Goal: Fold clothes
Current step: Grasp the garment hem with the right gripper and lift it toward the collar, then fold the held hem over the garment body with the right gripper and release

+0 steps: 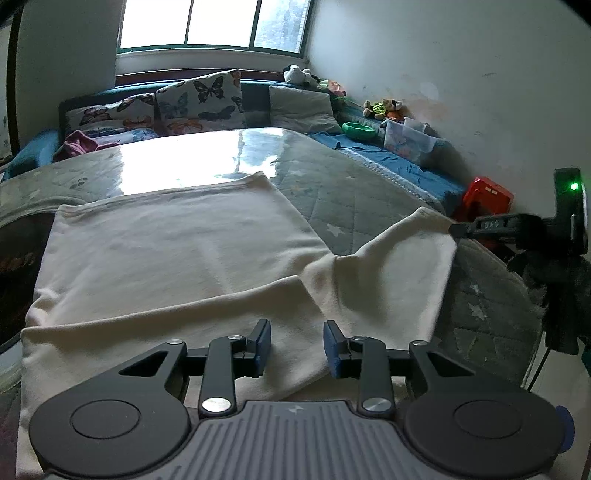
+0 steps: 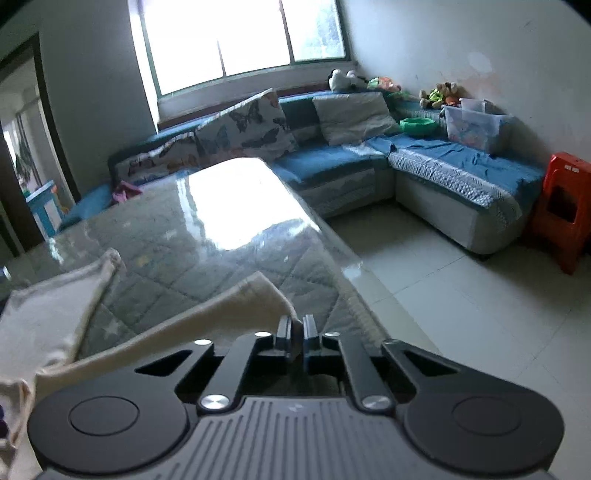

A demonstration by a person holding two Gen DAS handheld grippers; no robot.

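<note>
across the far end of the room, under a bright window (image 1: 218,22), a blue corner sofa (image 2: 436,155) runs along two walls, carrying butterfly-print cushions (image 1: 199,99), a plain grey cushion (image 2: 354,114), a clear plastic box (image 2: 476,125), a green bowl (image 1: 357,130) and some soft toys (image 2: 443,94). nearer, a table (image 2: 207,251) with a quilted grey star-print cover under a glossy sheet fills the middle of both views. on it lies a cream garment (image 1: 177,251), spread flat over the near part of the table, its right-hand sleeve stretched out towards the table's right edge. an orange plastic stool (image 2: 565,206) stands on the pale tiled floor beside the sofa's end. the left gripper (image 1: 297,345) hovers over the garment's near edge with its blue-padded fingers spread apart and nothing between them. the right gripper (image 2: 297,338) has its fingers pressed together on the sleeve's end, pinching the cream cloth; in the left wrist view its tip meets the sleeve corner, lifted slightly off the table.
</note>
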